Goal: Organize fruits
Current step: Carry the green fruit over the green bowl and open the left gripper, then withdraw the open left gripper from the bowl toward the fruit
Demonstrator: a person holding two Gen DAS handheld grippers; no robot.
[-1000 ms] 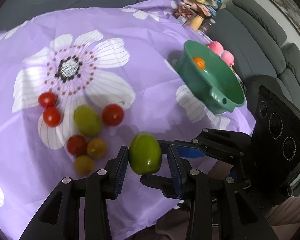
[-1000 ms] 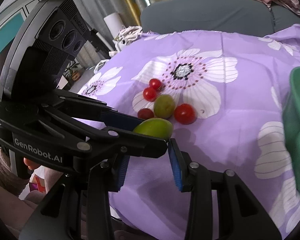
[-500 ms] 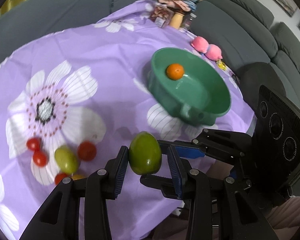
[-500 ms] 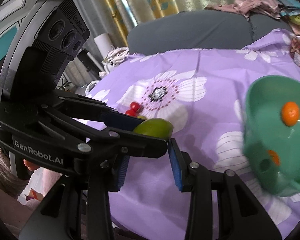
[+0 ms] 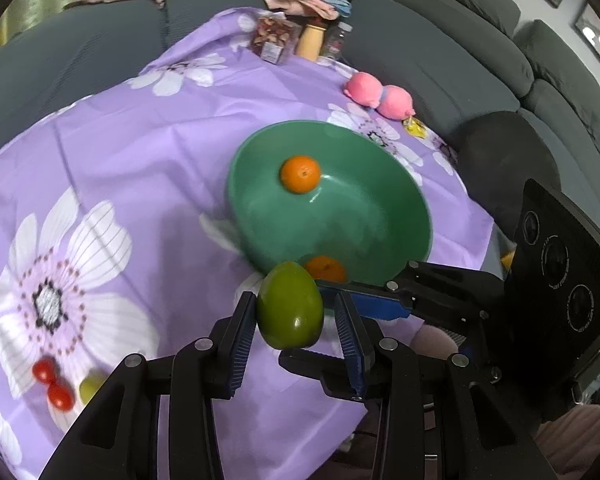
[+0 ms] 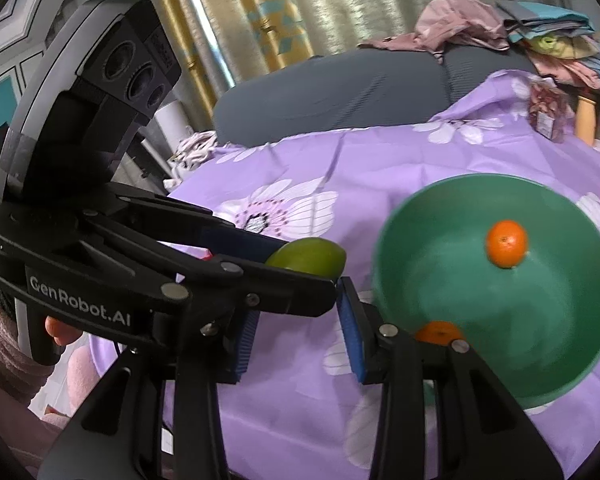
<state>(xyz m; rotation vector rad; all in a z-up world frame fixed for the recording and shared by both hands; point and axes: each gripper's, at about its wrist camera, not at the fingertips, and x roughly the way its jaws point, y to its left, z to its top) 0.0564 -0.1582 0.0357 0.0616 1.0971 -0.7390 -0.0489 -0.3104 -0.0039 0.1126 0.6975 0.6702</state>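
My left gripper (image 5: 295,318) is shut on a green mango (image 5: 290,306) and holds it above the near rim of the green bowl (image 5: 260,152). The mango (image 6: 308,258) also shows in the right wrist view, left of the bowl (image 6: 396,220). Two oranges lie in the bowl, one at the far side (image 5: 301,173) and one at the near side (image 5: 326,270). My right gripper (image 6: 298,330) is open and empty, just left of the bowl. Red tomatoes (image 5: 52,384) and a green fruit (image 5: 90,386) lie on the cloth at lower left.
The table has a purple flowered cloth (image 5: 140,140). Pink plush toys (image 5: 378,94) sit behind the bowl, and snack jars (image 5: 276,38) stand at the far edge. A grey sofa (image 5: 460,60) wraps around the table, with piled clothes (image 6: 500,28) on it.
Both grippers have moved right, away from the fruit pile toward the bowl. The mango stays gripped in the left gripper and now hangs at the bowl's near rim. A second orange shows.
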